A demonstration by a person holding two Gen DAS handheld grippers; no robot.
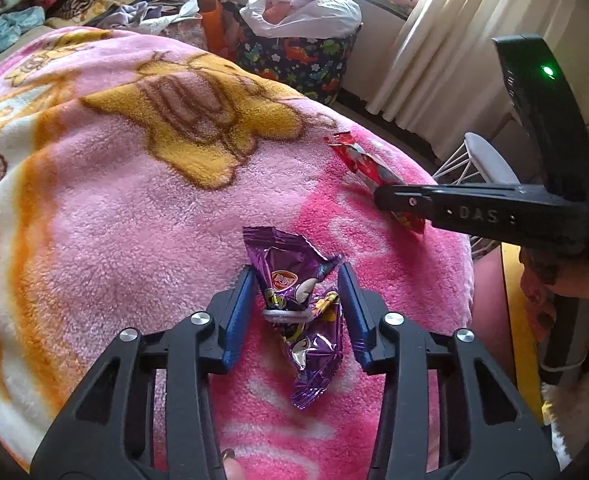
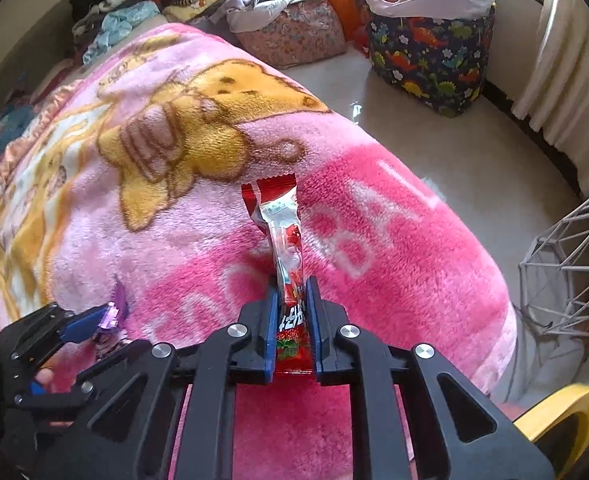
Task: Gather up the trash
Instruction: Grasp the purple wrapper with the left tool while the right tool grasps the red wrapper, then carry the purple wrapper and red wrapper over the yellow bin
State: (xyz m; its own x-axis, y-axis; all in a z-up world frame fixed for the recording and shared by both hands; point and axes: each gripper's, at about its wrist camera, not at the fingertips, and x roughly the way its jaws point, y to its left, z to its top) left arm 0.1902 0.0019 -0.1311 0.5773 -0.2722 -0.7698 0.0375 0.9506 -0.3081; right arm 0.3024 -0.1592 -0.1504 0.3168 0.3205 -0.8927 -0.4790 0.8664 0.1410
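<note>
Fleece blanket (image 1: 134,208), pink with a yellow cartoon print, is filling my left wrist view, draped over a bed. I am holding the left claw (image 1: 296,276) around a crumpled purple wrapper (image 1: 300,300) lying on the blanket near the bed's right edge. Its blue pads are standing either side of the wrapper's pinched middle, the left pad touching the foil and the right pad just beside it, so the jaws are part open and I cannot call it a firm grip. Further toward that edge, the right claw (image 1: 394,200) is coming in from the side across a red wrapper (image 1: 364,164).

Through the right wrist view, I am seeing the right claw (image 2: 292,300) nearly closed, both blue pads pressing on the lower half of the red wrapper (image 2: 284,232), whose upper half is sticking out ahead over the blanket (image 2: 374,240). At the lower left, the left claw (image 2: 94,322) is showing beside a bit of purple wrapper (image 2: 116,310). Beyond the bed's right edge, a white wire basket (image 2: 566,264) is sitting on the floor.
</note>
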